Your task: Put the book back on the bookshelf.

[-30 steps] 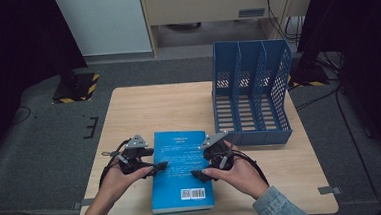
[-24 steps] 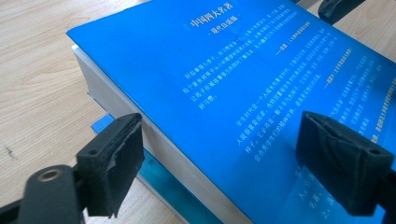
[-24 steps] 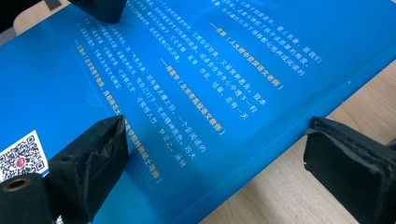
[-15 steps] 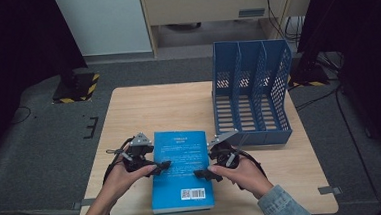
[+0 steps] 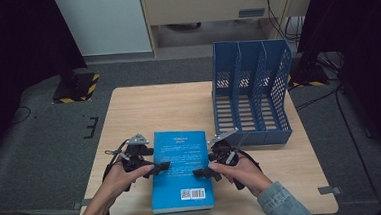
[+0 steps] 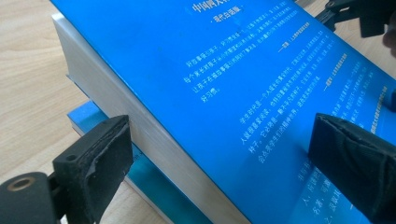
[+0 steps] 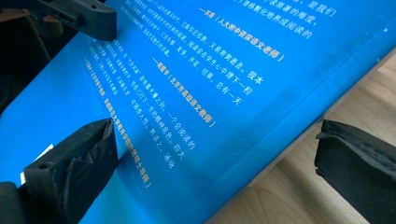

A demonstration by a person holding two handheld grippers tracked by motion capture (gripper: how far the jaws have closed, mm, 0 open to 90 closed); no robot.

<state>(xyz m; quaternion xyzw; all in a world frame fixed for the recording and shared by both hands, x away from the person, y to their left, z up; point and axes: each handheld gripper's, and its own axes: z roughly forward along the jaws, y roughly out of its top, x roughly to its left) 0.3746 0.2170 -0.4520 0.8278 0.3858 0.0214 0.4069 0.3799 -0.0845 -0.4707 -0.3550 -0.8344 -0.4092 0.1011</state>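
Observation:
A thick blue book (image 5: 180,171) lies flat on the wooden table (image 5: 148,110), its cover printed with white text and a barcode near the front edge. My left gripper (image 5: 156,168) is open at the book's left side. In the left gripper view (image 6: 224,168), one pad sits beside the grey page edge and the other over the cover (image 6: 233,93). My right gripper (image 5: 202,171) is open at the right side. In the right gripper view (image 7: 219,165), one pad is over the cover (image 7: 210,70) and the other over bare table. Neither grips the book.
A blue perforated file rack (image 5: 250,99) with three slots stands on the table's back right, just behind my right hand. Bare wood lies behind and left of the book. The book's near end reaches close to the table's front edge.
My right gripper has shifted a little to the right, from over the cover toward the book's right edge. The left gripper has edged slightly toward the book. The book has not moved.

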